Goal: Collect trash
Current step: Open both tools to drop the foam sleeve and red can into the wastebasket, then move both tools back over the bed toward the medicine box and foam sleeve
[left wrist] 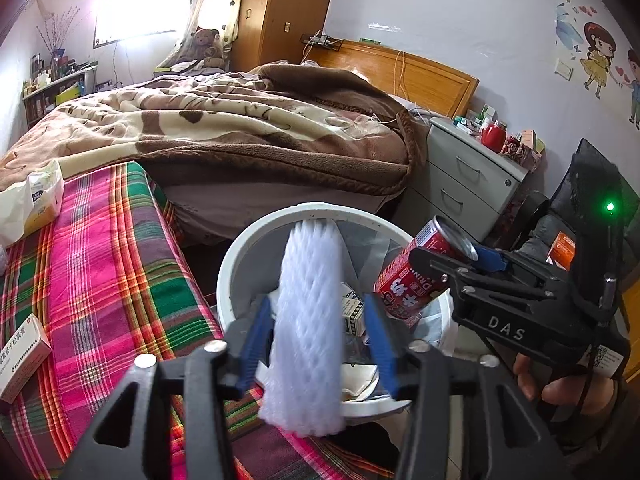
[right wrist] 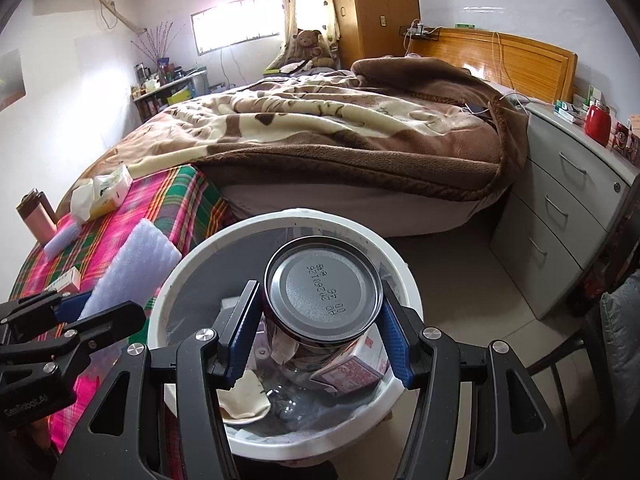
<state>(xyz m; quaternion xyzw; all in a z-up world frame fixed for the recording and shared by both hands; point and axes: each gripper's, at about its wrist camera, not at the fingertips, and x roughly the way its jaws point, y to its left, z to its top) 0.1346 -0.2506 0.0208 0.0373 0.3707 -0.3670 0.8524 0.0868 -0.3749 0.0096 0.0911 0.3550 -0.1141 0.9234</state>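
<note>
At the far left I see a small white medicine box (left wrist: 22,356) lying on the plaid cloth (left wrist: 108,264) that covers the bench, and further back a tissue pack (left wrist: 38,200). Moving right, my left tool (left wrist: 316,344) hangs over the near rim of the white trash bin (left wrist: 240,248). Its blue pads stand apart on either side of a white foam net sleeve (left wrist: 310,320), with a gap on each side, so the sleeve is loose between them and blurred; I cannot tell whether it touches anything. Inside the bin lie a small carton (left wrist: 353,310) and crumpled paper (right wrist: 244,398). Further right, my right tool (right wrist: 316,332) is clamped on a red drink can (left wrist: 416,268), pads pressed on both sides, holding it tilted above the bin's right rim. Beyond stand the bed (left wrist: 240,128) and a grey drawer cabinet (left wrist: 464,172).
</note>
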